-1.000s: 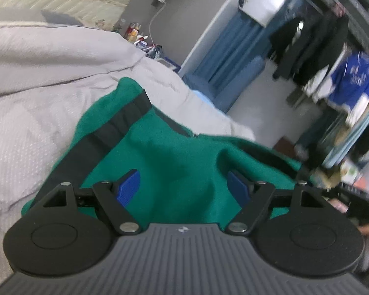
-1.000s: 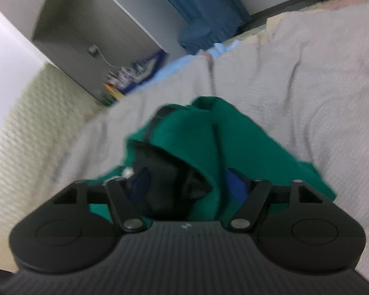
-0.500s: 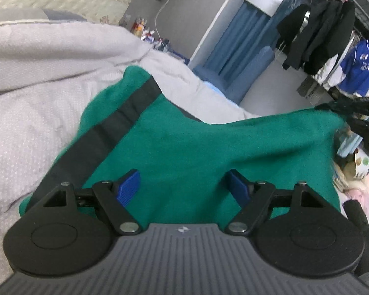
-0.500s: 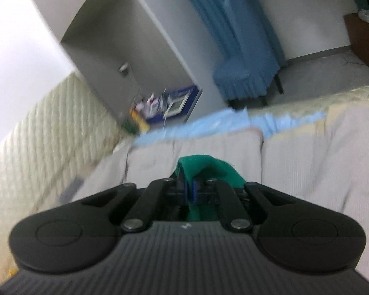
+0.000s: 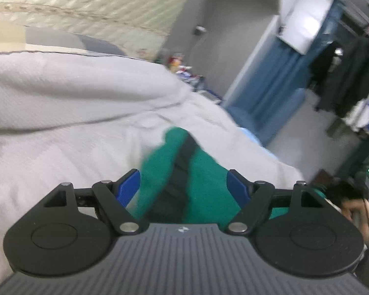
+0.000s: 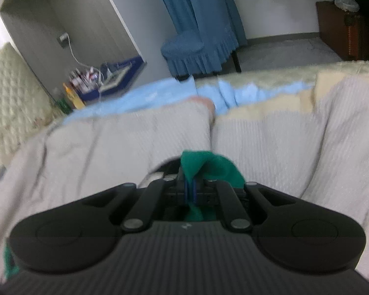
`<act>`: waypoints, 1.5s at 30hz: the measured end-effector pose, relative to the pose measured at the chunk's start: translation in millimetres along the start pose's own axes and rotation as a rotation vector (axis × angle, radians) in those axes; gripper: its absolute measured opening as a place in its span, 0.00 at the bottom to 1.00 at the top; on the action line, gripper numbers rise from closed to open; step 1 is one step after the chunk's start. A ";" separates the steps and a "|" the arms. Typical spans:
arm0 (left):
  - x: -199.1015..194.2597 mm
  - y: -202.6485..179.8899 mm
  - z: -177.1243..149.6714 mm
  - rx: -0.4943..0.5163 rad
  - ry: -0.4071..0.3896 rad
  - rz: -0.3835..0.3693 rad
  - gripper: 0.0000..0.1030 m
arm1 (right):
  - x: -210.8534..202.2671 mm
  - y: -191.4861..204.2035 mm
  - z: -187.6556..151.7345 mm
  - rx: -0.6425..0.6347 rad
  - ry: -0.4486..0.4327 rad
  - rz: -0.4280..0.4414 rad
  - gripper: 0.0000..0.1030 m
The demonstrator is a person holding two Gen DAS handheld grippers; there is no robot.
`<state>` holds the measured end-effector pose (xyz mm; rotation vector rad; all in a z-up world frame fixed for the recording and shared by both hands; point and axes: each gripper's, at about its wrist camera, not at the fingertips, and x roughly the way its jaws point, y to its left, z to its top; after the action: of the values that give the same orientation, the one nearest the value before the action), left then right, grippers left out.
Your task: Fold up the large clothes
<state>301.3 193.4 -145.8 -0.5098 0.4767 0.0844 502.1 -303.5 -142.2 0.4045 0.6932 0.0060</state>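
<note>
A green garment [image 5: 204, 172] with a black stripe lies bunched on the grey bedspread [image 5: 61, 123]. In the left wrist view a narrow ridge of it runs between the blue pads [image 5: 129, 186]. My left gripper [image 5: 184, 186] stands open over that ridge, and its pads do not press on the cloth. In the right wrist view my right gripper [image 6: 190, 191] is shut on a fold of the green garment [image 6: 209, 167]. That fold sticks up above the closed fingers, and more green cloth hangs below them.
A padded headboard [image 5: 86, 0] is behind the bed. A light blue sheet [image 6: 160, 100] edges the far side. Beyond stand a blue skirted chair [image 6: 184, 49], a cluttered low shelf [image 6: 93, 78] and hanging clothes [image 5: 344, 73]. A person's head [image 5: 344, 196] shows at the right.
My right gripper has shut on a fold of the green garment and carried it across the bed. The cloth, spread wide under my left gripper before, is now drawn into a narrow ridge.
</note>
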 end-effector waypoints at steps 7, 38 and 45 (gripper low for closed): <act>64.6 26.9 9.1 -0.108 0.167 0.036 0.71 | 11.8 1.6 -27.0 -0.056 -0.019 0.008 0.07; 62.2 41.8 -2.8 -0.113 0.133 0.084 0.12 | 17.5 15.8 -29.5 -0.144 -0.008 -0.043 0.09; 31.3 34.3 0.0 -0.095 0.086 0.077 0.56 | -46.8 40.5 -33.6 -0.254 -0.096 -0.014 0.61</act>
<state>322.5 222.1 -175.6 -0.5904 0.5787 0.1600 450.1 -260.5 -121.8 0.1544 0.5918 0.0603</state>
